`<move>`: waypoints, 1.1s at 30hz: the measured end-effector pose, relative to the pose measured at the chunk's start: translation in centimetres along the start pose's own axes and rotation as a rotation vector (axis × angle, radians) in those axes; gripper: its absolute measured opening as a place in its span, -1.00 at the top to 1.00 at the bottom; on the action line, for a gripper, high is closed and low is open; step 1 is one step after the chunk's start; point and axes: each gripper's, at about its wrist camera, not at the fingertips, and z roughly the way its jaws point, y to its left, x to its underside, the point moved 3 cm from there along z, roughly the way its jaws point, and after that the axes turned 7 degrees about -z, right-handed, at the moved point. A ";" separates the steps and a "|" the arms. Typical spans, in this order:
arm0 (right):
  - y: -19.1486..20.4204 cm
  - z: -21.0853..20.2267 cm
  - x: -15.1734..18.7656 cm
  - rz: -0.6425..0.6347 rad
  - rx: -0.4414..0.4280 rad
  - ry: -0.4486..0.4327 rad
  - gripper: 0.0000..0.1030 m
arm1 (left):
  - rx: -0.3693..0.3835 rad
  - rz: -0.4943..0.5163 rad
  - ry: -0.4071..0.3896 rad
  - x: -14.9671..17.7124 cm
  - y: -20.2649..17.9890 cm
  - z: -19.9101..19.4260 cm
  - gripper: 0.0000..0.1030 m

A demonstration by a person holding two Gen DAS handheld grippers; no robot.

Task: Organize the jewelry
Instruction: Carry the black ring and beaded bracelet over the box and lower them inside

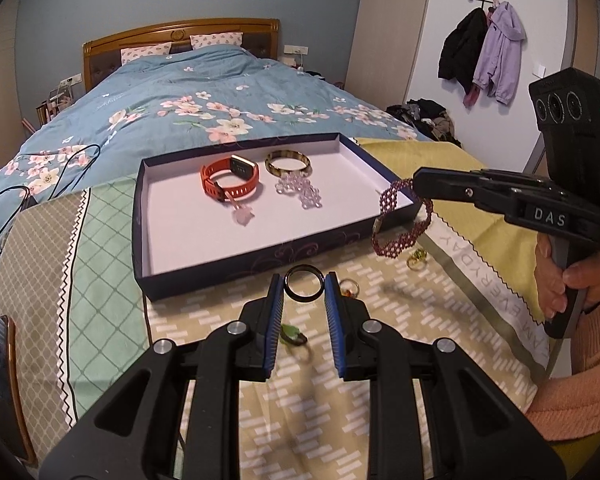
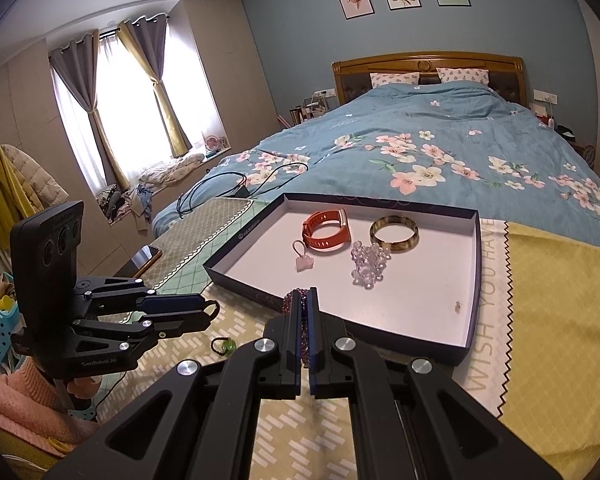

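Item 1: left gripper (image 1: 304,289), blue-padded jaws clenched on a black ring (image 1: 304,288), which stands upright between the pads, lifted clear of the patterned cloth (image 1: 284,408) below. In the right wrist view the same gripper (image 2: 211,310) shows from the side with the ring at its tip.

Item 2: right gripper (image 2: 305,300), jaws fully closed on a purple beaded bracelet (image 1: 404,220). The bracelet hangs as a loop from the fingertips, beside the near right corner of the tray; whether it hangs over the rim or just outside it cannot be told. A person's hand (image 1: 564,288) in a pink sleeve grips the handle.

Item 3: shallow dark-blue tray (image 1: 236,256) with white floor, set on the cloth at the foot of a bed (image 1: 172,96). Contents, 4 pieces:
- orange-strapped watch (image 1: 230,180), toward the far middle;
- tortoiseshell bangle (image 1: 288,163), just beside the watch on its right;
- clear crystal bead bracelet (image 1: 300,192), touching the bangle's near edge;
- small pink charm (image 1: 244,214), just in front of the watch.

Item 4: loose pieces on the cloth outside the tray:
- gold ring with green stone (image 1: 416,258), below the hanging bracelet;
- small ring with orange bead (image 1: 350,286), just right of the left fingers;
- black band with green bead (image 1: 294,335), between the left gripper's arms.
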 end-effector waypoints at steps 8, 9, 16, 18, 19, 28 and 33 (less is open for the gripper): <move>-0.1 0.4 -0.9 -0.007 0.004 -0.011 0.98 | -0.009 -0.005 -0.015 -0.8 0.4 0.3 0.59; -0.1 0.4 -1.0 -0.008 0.006 -0.012 0.98 | -0.010 -0.007 -0.015 -0.9 0.5 0.4 0.59; -0.5 0.8 -1.9 -0.012 0.017 -0.025 0.98 | -0.021 -0.017 -0.021 -1.7 1.0 1.0 0.59; -0.8 1.0 -2.2 -0.012 0.021 -0.028 0.98 | -0.022 -0.019 -0.022 -2.0 1.1 1.3 0.59; -0.9 1.1 -2.4 -0.011 0.020 -0.029 0.98 | -0.026 -0.019 -0.023 -2.1 1.2 1.4 0.59; -1.4 2.1 -3.2 -0.006 0.020 -0.030 0.98 | -0.035 -0.018 -0.024 -3.4 1.4 2.7 0.59; -1.9 3.1 -3.6 0.001 0.025 -0.024 0.98 | -0.050 -0.019 -0.017 -4.1 1.7 3.7 0.59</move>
